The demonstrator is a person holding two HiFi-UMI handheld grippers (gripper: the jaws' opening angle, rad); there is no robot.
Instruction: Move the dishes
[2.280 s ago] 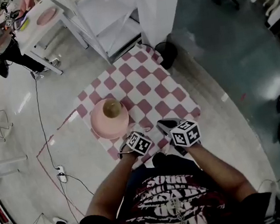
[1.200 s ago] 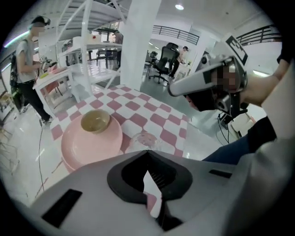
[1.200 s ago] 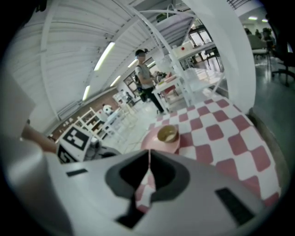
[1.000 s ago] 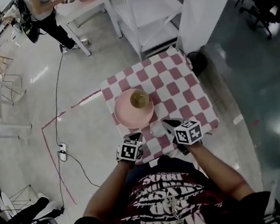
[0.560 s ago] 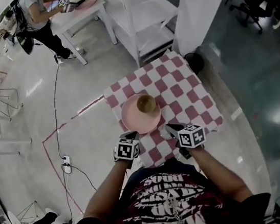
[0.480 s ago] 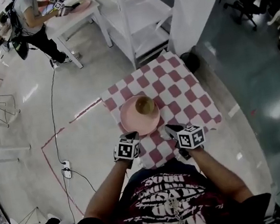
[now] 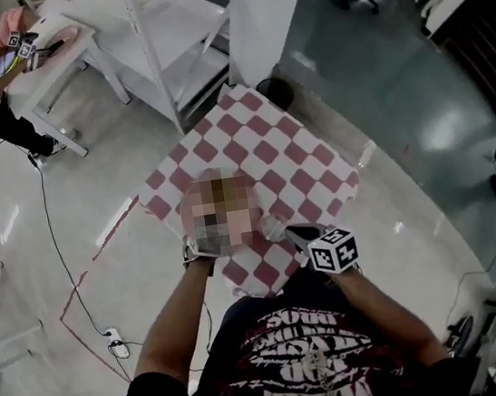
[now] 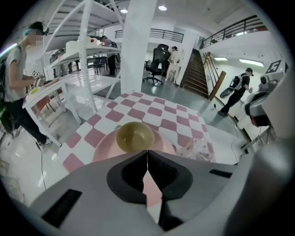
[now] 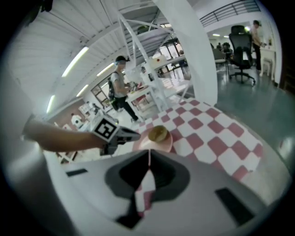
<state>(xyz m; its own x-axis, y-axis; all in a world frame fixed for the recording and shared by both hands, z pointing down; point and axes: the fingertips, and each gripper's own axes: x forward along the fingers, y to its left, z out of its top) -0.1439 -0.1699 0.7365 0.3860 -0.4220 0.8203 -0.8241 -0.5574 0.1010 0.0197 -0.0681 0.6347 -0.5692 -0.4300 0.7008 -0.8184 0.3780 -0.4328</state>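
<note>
The red-and-white checked table [image 7: 288, 155] stands corner-on to the person, and bare checks run from its middle out to the far and right corners. A pink plate [image 8: 104, 150] lies by the near-left edge; in the head view a mosaic patch covers it almost wholly, so its rim against that edge cannot be made out there. The left gripper [image 8: 147, 155] has its fingers pressed together on nothing, tips at the plate's near rim; the jaws' own bodies hide that rim, and contact cannot be told. The right gripper [image 9: 149, 157], likewise closed and empty, hangs over the near corner, apart from the plate. An olive bowl [image 8: 134, 136] sits upright on the plate, toward its far side. Just right of the plate lies a small crumpled clear thing [image 8: 199, 148], too blurred to name
</note>
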